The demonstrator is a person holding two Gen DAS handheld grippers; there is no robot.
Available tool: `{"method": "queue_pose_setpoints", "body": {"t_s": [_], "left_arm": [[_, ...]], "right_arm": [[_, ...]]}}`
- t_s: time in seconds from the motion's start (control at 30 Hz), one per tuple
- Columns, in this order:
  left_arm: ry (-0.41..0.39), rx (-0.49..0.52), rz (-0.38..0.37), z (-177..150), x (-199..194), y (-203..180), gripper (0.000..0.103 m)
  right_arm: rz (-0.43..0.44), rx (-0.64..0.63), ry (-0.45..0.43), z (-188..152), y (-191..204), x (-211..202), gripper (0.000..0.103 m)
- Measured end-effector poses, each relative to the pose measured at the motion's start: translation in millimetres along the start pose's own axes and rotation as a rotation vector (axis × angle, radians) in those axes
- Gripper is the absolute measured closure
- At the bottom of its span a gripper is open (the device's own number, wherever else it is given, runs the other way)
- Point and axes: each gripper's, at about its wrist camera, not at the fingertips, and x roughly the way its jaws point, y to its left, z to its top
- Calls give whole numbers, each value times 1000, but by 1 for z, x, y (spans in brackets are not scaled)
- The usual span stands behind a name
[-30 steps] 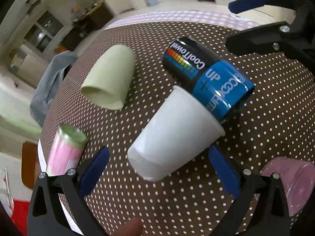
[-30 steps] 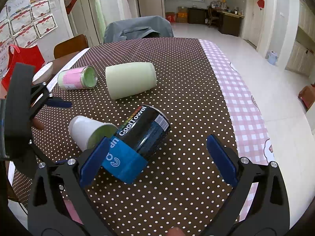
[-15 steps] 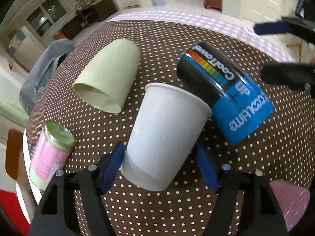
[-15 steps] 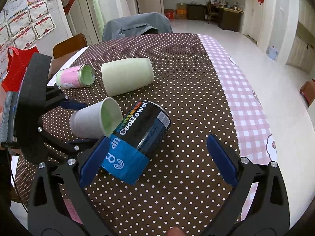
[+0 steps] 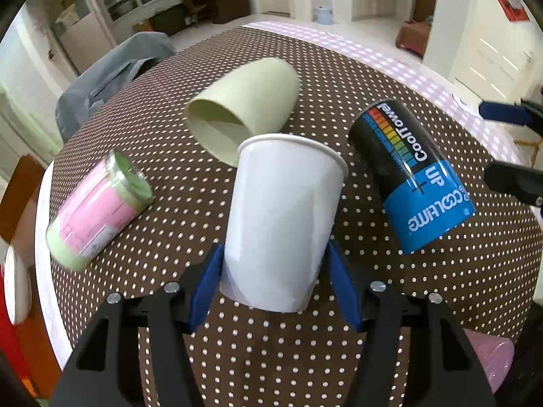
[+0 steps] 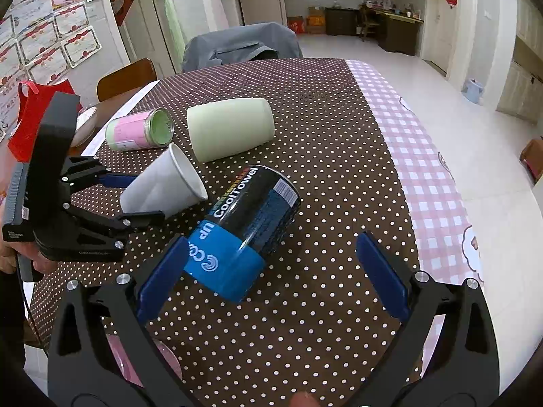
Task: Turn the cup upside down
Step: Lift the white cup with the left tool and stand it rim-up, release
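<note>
The left gripper (image 5: 275, 278), with black arms and blue fingers (image 5: 207, 283), is closed on the lower body of the white paper cup (image 5: 283, 217), one finger against each side near its base. The cup is held clear of the brown, white-dotted tablecloth (image 6: 339, 156), as the right-wrist view suggests, above the near-left part of the table. Its long axis lies along the gripper's fingers, tilted in the right-wrist view, with the rolled rim and open mouth pointing away from the gripper and somewhat upward and the base nearest the gripper's body. The step in hand is judged to be the lift and carry before the turn; the flip itself is not yet done. The next move calls for a roll of the wrist until the mouth faces down, then a lowering onto a bare patch of cloth. Just beyond the rim lies the pale green tumbler (image 5: 244, 115) on its side; to the right lies the black and blue cylindrical can (image 5: 412, 176), to the left the pink-labelled jar with a green lid (image 5: 98, 210), both on their sides. The right gripper (image 6: 271, 274) is held wide and empty, near the can's blue end.
</note>
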Motion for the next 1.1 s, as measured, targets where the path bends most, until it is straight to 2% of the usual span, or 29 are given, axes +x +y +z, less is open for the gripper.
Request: {"method": "queue_pose_setpoints", "body": {"t_s": [0.17,0.3,0.43,0.6,0.93,1.1], "left_arm": [[-39,-63,31,-14,-28,0,42],[-79,-83,60,-28,-61,-13,42],[-127,-87,77,-42,-103,-45,42],[-148,-65,48,-55,-138,-103,42],[-148,-81,9,-59,-136,-188,42],[-121,-98,2,-55,-116,-218,42]], "right_arm": [[9,1,-9,-3,2,-8,6],[18,6,-27,-7,2,-21,6],[30,16,-51,-14,-3,-38,6],[34,57,-92,-25,-22,-64,6],[-16,152,-162,-57,-92,-115,6],[-30,191,-186,-68,-120,-128,6]]}}
